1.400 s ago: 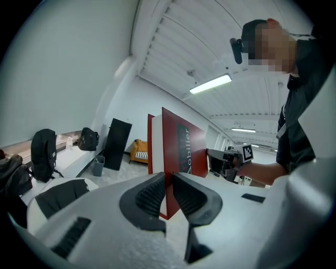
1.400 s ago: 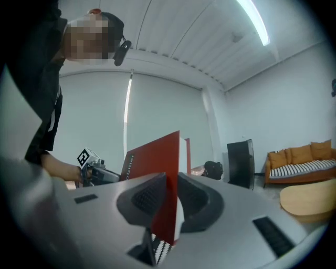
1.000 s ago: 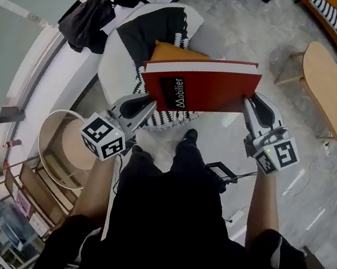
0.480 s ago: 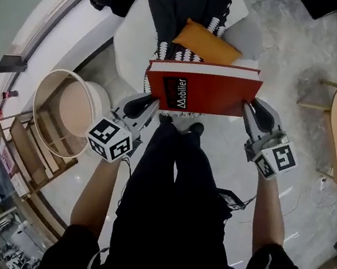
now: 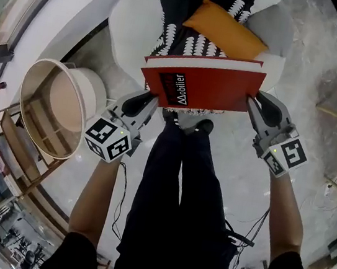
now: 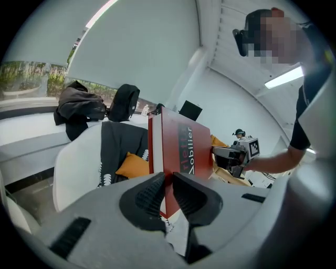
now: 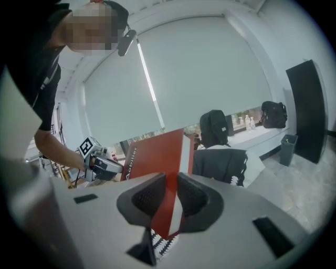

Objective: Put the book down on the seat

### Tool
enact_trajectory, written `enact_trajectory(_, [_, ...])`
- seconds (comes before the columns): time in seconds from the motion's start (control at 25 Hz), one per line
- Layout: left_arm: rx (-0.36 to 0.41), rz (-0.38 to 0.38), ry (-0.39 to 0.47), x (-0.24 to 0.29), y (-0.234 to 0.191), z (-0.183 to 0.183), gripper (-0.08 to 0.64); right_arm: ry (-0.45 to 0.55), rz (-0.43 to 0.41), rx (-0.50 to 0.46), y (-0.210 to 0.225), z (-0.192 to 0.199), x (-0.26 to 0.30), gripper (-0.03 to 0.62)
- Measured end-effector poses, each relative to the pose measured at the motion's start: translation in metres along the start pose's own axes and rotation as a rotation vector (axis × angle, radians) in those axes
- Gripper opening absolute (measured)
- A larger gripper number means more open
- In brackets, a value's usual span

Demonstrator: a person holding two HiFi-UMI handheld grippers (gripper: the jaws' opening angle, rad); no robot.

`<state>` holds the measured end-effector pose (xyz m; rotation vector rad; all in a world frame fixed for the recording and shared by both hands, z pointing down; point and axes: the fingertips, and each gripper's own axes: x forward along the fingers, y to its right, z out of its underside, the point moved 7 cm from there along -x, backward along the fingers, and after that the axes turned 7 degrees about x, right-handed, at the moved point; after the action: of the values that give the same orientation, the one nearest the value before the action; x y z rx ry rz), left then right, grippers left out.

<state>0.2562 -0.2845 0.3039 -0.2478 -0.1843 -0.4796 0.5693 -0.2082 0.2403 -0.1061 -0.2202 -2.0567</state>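
1. Person: black trouser legs fill the lower centre of the head view. The shoes stand on the pale floor, just below the book's near edge.

2. Left gripper: jaws clamped on the near left corner of the book. The ribbed pads press on both faces of the cover.

3. Right gripper: jaws clamped on the near right corner of the same book. The red board sits squarely between the 2 pads.

4. Book: red hardcover with a black title panel, held in the air between the 2 grippers. The cover faces up towards the head camera and the white page edge faces away from the person. In the head view the book overlaps the front edge of the seat. The gripper views show it held clear of the seat.

5. Seat: white armchair directly beyond the book. A black cloth with a white pattern drapes over the back and down to the front edge. An orange cushion lies on the seat towards its right side, with a grey cushion just beyond it.

6. Surroundings: a round wooden side table stands on the floor left of the armchair. A dark bag and dark clothing rest on the window ledge behind the armchair
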Motion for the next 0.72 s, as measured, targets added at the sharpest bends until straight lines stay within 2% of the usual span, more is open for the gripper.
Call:
enact_trajectory(0.12, [-0.016, 0.015, 0.010, -0.008, 0.003, -0.007, 0.061, 0.010, -0.004, 0.068, -0.007, -0.010, -0.006, 0.072])
enact_trajectory(0.36, [-0.025, 0.024, -0.077, 0.042, -0.052, 0.052, 0.061, -0.121, 0.014, 0.111, 0.033, 0.078, 0.043, 0.072])
enact_trajectory(0.6, [-0.016, 0.059, -0.144, 0.050, -0.057, 0.064, 0.061, -0.138, 0.073, 0.153, 0.037, 0.095, 0.048, 0.072])
enact_trajectory(0.72, [-0.024, 0.072, -0.168, 0.056, -0.064, 0.075, 0.060, -0.168, 0.085, 0.161, 0.038, 0.116, 0.050, 0.072])
